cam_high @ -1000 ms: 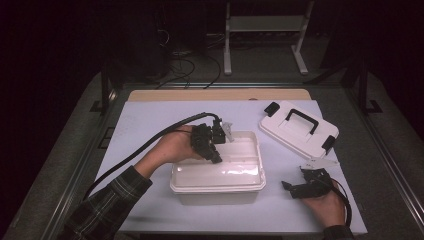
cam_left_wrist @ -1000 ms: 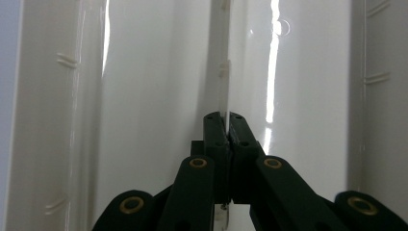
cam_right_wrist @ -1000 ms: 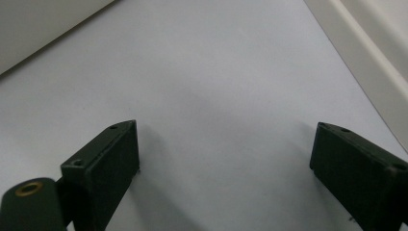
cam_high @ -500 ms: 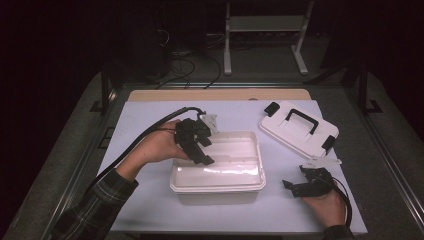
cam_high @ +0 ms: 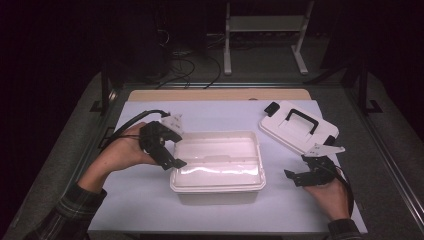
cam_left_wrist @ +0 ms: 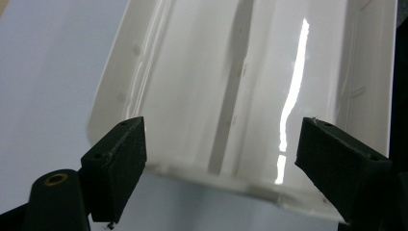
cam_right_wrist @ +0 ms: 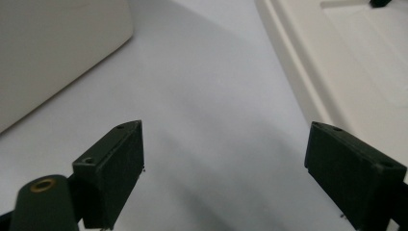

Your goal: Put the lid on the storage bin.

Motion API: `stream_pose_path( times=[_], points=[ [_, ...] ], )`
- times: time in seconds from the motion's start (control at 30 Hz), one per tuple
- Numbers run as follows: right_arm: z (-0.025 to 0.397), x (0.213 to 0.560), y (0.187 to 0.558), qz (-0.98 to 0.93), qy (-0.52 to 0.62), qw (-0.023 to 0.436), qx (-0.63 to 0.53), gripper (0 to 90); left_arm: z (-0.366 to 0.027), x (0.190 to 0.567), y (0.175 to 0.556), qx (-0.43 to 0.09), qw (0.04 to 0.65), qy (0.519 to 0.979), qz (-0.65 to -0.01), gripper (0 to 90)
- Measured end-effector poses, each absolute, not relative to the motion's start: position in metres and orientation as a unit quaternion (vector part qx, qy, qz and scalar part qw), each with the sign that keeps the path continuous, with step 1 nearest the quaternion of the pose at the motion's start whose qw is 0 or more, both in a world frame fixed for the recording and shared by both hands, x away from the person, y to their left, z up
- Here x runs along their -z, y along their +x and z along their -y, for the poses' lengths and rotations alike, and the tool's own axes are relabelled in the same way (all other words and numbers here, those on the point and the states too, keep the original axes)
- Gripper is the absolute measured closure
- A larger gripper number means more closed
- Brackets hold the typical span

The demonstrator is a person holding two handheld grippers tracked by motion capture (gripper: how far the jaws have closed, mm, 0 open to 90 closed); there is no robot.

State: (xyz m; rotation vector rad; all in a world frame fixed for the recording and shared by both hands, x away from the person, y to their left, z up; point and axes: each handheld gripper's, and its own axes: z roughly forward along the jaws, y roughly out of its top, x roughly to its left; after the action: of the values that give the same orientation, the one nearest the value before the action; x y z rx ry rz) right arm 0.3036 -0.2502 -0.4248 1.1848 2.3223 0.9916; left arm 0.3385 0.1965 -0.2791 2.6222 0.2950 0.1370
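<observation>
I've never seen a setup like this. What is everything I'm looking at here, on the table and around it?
Bin: one, white, open, centre of table.
Lid: one, white with black handle, far right of table, apart from bin.
Table cover: one, pale lavender, over wooden tabletop.
Stand: one, white, on floor behind table.
Cables: several, black, on floor behind table.
Left tool: one, black, open, at bin's left end.
Right tool: one, black, open, right of bin.

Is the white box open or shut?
Open. The box has no cover and its glossy inside shows in the high view; the lid, with a black handle, lies apart on the table to its right.
</observation>
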Motion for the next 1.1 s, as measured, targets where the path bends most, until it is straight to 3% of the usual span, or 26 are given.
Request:
stream_pose_path(
  times=[0.43,0.67,1.1],
  points=[
    [0.253,0.403,0.333,-0.819,0.415,0.186,-0.350,12.9,-0.259,0.311,0.322,-0.093,0.267,0.940,-0.194,15.2],
    [0.255,0.394,0.350,-0.822,0.413,0.187,-0.343,12.8,-0.274,0.347,0.315,-0.118,0.262,0.932,-0.220,13.1],
    [0.259,0.378,0.383,-0.838,0.402,0.202,-0.311,12.9,-0.285,0.408,0.304,-0.116,0.259,0.923,-0.260,9.7]
  ],
)
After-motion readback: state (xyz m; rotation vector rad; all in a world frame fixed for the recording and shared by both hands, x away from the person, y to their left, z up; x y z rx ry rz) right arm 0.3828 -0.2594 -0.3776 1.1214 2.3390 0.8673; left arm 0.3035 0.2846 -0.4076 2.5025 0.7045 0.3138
